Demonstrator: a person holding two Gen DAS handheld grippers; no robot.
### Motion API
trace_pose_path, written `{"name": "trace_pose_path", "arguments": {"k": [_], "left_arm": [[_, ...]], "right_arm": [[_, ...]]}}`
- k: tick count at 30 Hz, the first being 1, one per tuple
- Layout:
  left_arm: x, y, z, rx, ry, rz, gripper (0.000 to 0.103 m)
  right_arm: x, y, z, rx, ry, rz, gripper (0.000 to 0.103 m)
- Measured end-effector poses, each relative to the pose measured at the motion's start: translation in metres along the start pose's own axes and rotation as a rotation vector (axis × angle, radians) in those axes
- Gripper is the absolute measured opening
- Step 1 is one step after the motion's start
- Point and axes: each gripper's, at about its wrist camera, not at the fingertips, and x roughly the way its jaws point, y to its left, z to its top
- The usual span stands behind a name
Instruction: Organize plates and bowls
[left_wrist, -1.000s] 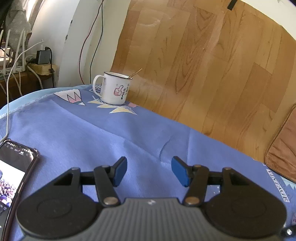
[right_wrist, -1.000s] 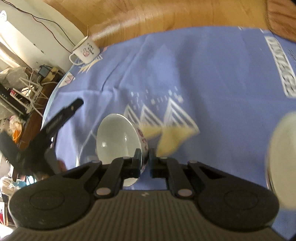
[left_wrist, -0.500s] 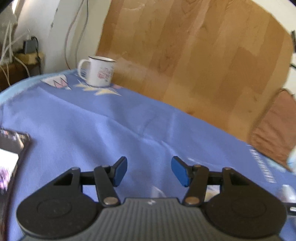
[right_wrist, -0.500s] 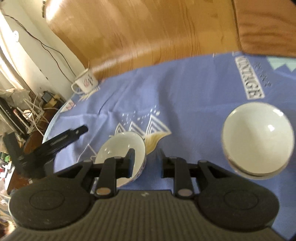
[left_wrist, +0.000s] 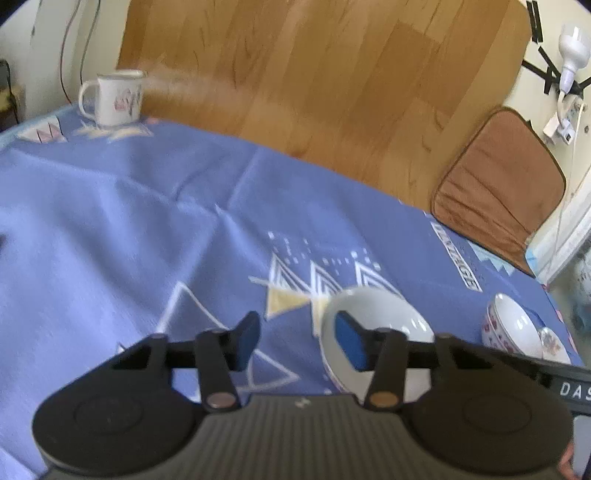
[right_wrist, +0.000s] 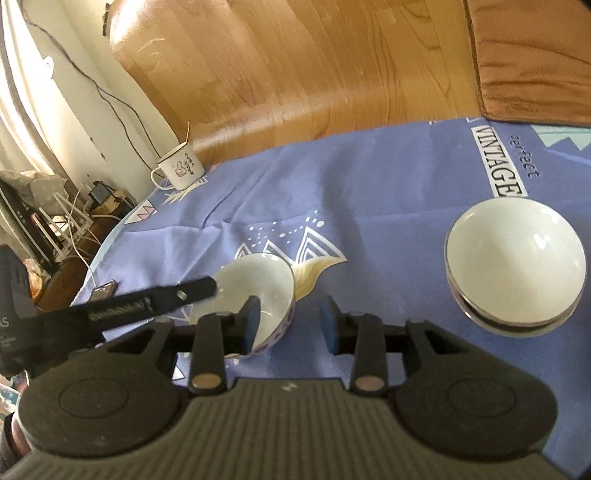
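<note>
Left wrist view: left gripper (left_wrist: 295, 341) fingers spread and empty over the blue tablecloth (left_wrist: 129, 221), a white bowl (left_wrist: 376, 332) just behind the right-hand finger, a second floral bowl (left_wrist: 513, 328) near the tabletop's right edge, a mug (left_wrist: 112, 98) far back. Right wrist view: right gripper (right_wrist: 290, 323) fingers apart, holding nothing, the tilted bowl (right_wrist: 258, 291) at its left finger; stacked bowls (right_wrist: 515, 266) sit well apart to the right. Judgement: partly stacked; loose bowl remains unplaced.
</note>
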Motion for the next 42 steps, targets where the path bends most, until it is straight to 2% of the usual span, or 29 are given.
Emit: {"name": "trace_pose_path", "arguments": {"k": [4,6,8,10,15,20,25,32,42], "left_arm": [[0.005,-0.008,-0.006,0.019,0.034,-0.005,0.022],[0.007,-0.011,-0.009,0.016,0.049,-0.019,0.016],[0.007,-0.014,-0.009,0.009,0.049,-0.028,0.012],[0.005,-0.018,-0.008,0.007,0.046,-0.022,0.012],[-0.001,-0.034,0.009,0.004,0.016,-0.085,0.012],[0.004,-0.082,0.030,0.090,-0.021,-0.161,0.012],[0.026,-0.137,0.036,0.168,-0.005,-0.242,0.012],[0.056,-0.175,0.024,0.206,0.072,-0.276,0.012],[0.073,-0.186,0.009,0.234,0.123,-0.236,0.014]], "right_arm": [[0.006,0.000,-0.001,-0.005,0.012,0.007,0.037],[0.011,0.001,-0.002,-0.008,0.024,0.005,0.017],[0.014,0.002,-0.004,-0.013,0.028,0.012,0.014],[0.012,0.007,-0.006,-0.038,0.010,-0.005,0.013],[-0.010,0.005,0.001,-0.062,-0.083,-0.029,0.011],[-0.045,-0.010,0.015,-0.069,-0.225,-0.099,0.011],[-0.078,-0.041,0.017,-0.031,-0.320,-0.205,0.011],[-0.095,-0.070,0.003,0.036,-0.334,-0.285,0.011],[-0.090,-0.089,-0.006,0.092,-0.306,-0.290,0.012]]}}
